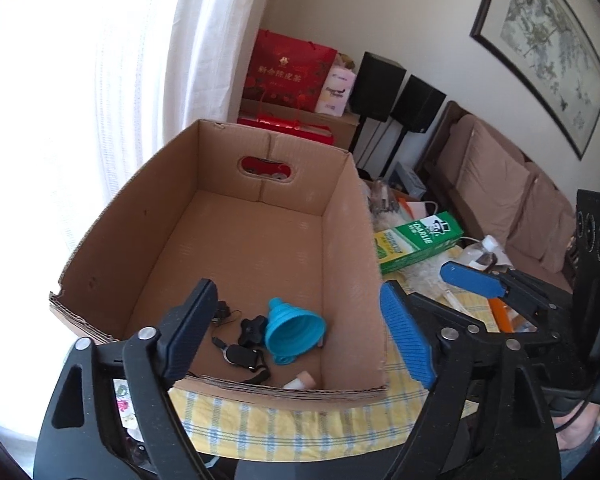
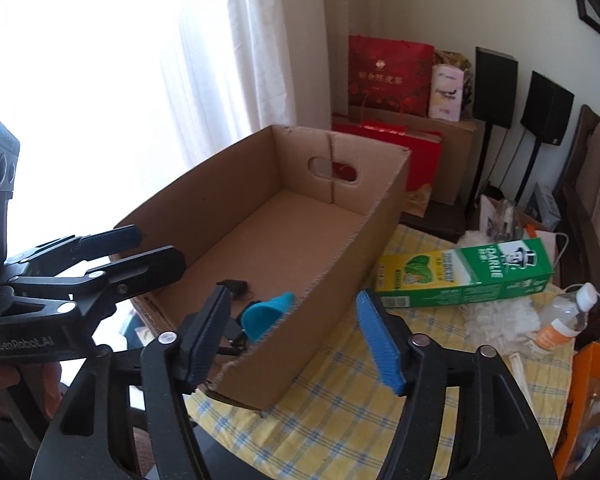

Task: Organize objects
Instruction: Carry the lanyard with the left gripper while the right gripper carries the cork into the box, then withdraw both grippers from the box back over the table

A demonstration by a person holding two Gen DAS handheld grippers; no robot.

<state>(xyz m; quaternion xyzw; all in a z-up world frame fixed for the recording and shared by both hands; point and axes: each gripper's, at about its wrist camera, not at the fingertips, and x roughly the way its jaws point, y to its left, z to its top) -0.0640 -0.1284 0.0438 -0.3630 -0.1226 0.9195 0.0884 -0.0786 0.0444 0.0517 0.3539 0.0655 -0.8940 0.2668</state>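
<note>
An open cardboard box (image 1: 352, 216) stands on the yellow checked tablecloth (image 1: 284, 424). Inside it, at the near end, lie a blue collapsible funnel (image 1: 294, 330), black clips with straps (image 1: 240, 354) and a small pale item (image 1: 300, 380). My left gripper (image 1: 296, 332) is open and empty, its jaws spread above the box's near wall. My right gripper (image 2: 288, 336) is open and empty, over the box's near right corner (image 2: 260, 360). The funnel also shows in the right wrist view (image 2: 266, 312). The right gripper's fingers (image 1: 472, 280) show at the right of the left wrist view.
A green Darlie toothpaste carton (image 2: 464, 276) lies right of the box. A clear bottle (image 2: 568, 316), white fluffy stuff (image 2: 496, 320) and an orange item (image 2: 592, 384) sit at the table's right. Red gift bags (image 2: 388, 76), speakers (image 2: 496, 88) and a sofa (image 1: 500, 196) stand behind.
</note>
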